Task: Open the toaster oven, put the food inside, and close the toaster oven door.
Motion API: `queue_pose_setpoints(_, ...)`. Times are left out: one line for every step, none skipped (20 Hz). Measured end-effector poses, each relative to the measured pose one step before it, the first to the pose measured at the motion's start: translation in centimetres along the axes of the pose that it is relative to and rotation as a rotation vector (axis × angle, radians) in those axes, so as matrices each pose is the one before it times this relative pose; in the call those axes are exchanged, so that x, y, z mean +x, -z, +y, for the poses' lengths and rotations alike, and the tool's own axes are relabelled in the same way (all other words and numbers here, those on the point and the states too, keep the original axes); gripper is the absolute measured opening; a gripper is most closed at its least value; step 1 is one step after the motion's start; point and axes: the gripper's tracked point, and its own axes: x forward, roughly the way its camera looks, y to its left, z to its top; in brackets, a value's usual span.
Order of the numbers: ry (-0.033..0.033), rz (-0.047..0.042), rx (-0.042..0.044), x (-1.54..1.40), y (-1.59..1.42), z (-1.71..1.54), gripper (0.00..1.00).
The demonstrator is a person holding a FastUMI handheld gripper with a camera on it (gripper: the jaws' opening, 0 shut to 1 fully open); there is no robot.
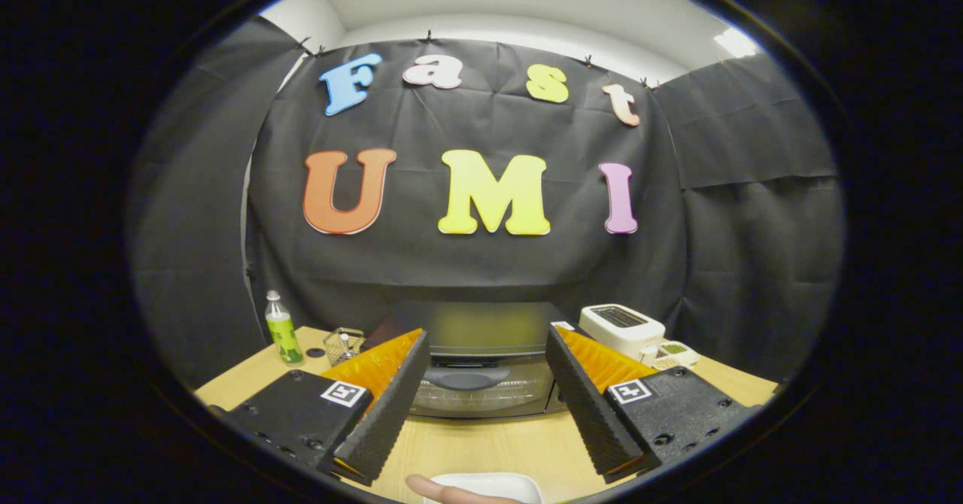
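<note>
So the toaster oven point(481, 368) sits dead ahead, just beyond the jaws, door shut, its handle point(465, 380) running crosswise between them. Gripper point(481, 372) is spread wide, holding nothing. White dish point(496, 487) sits on the desk point(489, 444) beneath the jaws.

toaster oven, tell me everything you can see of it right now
The toaster oven is a dark box with a flat, faintly glossy top and a glass-fronted door carrying a wide dark handle across its upper edge. The door is shut. It stands upright on the wooden table, against the black cloth wall, beyond the open gripper, framed between its fingers. Nothing touches it; a white toaster sits beside it.
</note>
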Motion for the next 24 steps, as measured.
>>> queue_pose_setpoints(-0.00058, 0.00871, 0.01355, -1.105, -1.308, -0.386, 1.0)
queue_pose_setpoints(-0.00209, 0.01084, 0.01725, -0.914, -1.229, -0.336, 1.0)
queue_pose_setpoints(0.00472, 0.0126, 0.00984, -1.01, -1.268, -0.391, 1.0)
queue_pose_setpoints(0.00436, -0.00014, 0.00986, -0.881, -1.292, -0.671, 1.0)
queue_pose_setpoints(-0.01273, 0.00041, 0.01416, -1.199, -1.711, -0.198, 1.0)
queue_pose_setpoints(-0.00826, 0.00004, 0.00913, -1.173, -1.136, -0.08, 1.0)
queue_pose_setpoints(-0.00745, -0.00991, 0.00033, -1.198, -1.538, -0.219, 1.0)
queue_pose_setpoints(-0.0175, -0.01633, -0.00153, -1.01, -1.385, 0.101, 1.0)
queue_pose_setpoints(-0.0285, -0.00519, -0.01416, -1.023, -1.05, 0.631, 1.0)
queue_pose_setpoints(-0.01869, -0.00355, -0.01852, -1.136, -0.686, 0.168, 1.0)
queue_pose_setpoints(-0.00437, -0.00045, -0.01568, -0.91, -0.569, -0.148, 1.0)
queue_pose_setpoints(-0.00799, 0.00052, -0.00719, -1.221, -0.801, -0.021, 1.0)
queue_pose_setpoints(0.00221, -0.0167, 0.00548, -1.036, -1.127, -0.118, 1.0)
queue_pose_setpoints(0.00176, -0.00663, -0.00291, -0.856, -0.957, -0.314, 1.0)
queue_pose_setpoints(-0.01481, 0.001, -0.00336, -0.998, -0.552, 0.05, 1.0)
queue_pose_setpoints(-0.00963, 0.00203, -0.00221, -0.932, -0.358, 0.05, 1.0)
queue_pose_setpoints(0.00184, -0.00622, 0.00452, -0.93, -0.476, -0.4, 1.0)
queue_pose_setpoints(0.00276, -0.01044, 0.00752, -0.87, -0.408, -0.41, 1.0)
queue_pose_setpoints(-0.00596, -0.00426, 0.01183, -0.905, 0.091, -0.153, 1.0)
queue_pose_setpoints(-0.01389, 0.00249, 0.01856, -0.87, 0.664, -0.093, 1.0)
queue_pose_setpoints(-0.02087, 0.00166, 0.02497, -0.962, 0.856, 0.02, 1.0)
queue_pose_setpoints(-0.00932, -0.00378, 0.02812, -0.785, 0.957, -0.428, 1.0)
queue_pose_setpoints(-0.00105, -0.00185, 0.01466, -0.597, 1.005, -0.501, 1.0)
queue_pose_setpoints(-0.00566, 0.00847, -0.00853, -0.459, 1.275, -0.383, 1.0)
